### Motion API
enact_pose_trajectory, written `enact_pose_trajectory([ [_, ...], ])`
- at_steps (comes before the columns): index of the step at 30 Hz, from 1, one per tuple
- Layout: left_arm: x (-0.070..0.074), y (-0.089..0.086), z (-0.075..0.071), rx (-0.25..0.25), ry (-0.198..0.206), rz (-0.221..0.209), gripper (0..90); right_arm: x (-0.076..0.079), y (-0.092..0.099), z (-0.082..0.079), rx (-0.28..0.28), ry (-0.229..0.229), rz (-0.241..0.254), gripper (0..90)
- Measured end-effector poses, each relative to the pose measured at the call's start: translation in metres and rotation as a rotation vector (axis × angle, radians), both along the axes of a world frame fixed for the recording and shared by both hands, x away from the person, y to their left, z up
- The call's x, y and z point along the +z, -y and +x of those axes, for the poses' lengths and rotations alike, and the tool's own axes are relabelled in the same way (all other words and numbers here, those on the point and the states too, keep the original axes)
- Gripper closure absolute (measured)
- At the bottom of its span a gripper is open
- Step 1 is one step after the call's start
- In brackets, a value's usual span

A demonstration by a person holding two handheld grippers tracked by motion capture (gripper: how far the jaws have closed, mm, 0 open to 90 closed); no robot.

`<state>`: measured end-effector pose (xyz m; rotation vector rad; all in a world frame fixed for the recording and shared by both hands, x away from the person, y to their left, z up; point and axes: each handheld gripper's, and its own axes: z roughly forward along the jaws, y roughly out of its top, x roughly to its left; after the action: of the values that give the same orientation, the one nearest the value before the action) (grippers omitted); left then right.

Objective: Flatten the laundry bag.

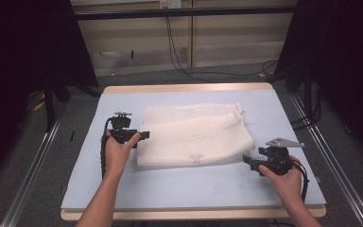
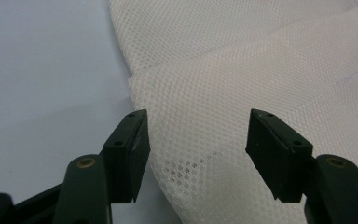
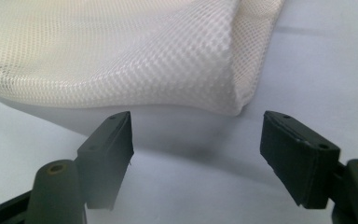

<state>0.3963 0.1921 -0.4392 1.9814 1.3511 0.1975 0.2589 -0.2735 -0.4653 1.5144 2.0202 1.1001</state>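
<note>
A folded white mesh cloth (image 1: 196, 135) lies in the middle of the pale blue table (image 1: 189, 184). My left gripper (image 1: 144, 135) is at the cloth's left edge, open, its jaws straddling the folded mesh cloth (image 2: 242, 79) from above. My right gripper (image 1: 247, 161) is just off the cloth's near right corner, open, with nothing between its jaws. In the right gripper view the corner of the mesh cloth (image 3: 168, 60) sits slightly raised off the table, a little beyond the jaws. Each gripper (image 2: 198, 149) (image 3: 196, 144) stands wide apart.
The table has a wooden rim (image 1: 189, 88) at its far edge. Metal rails (image 1: 33, 156) run along the floor at both sides. Dark stands (image 1: 49, 101) and black cables (image 1: 179, 56) lie beyond the table.
</note>
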Motion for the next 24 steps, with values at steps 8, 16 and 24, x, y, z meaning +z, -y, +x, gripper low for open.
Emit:
enact_pose_trajectory([
  [8, -0.005, 0.005, 0.004, 0.03, -0.011, 0.021, 42.1, 0.015, 0.007, 0.018, 0.046, 0.028, 0.037, 25.3],
  [16, -0.005, 0.01, 0.004, 0.05, -0.013, 0.008, 45.1, 0.025, 0.015, 0.043, 0.064, 0.027, 0.065, 22.1],
  [24, -0.005, 0.027, 0.006, 0.059, -0.022, 0.002, 44.3, 0.033, 0.018, 0.061, 0.095, -0.012, 0.102, 15.0],
])
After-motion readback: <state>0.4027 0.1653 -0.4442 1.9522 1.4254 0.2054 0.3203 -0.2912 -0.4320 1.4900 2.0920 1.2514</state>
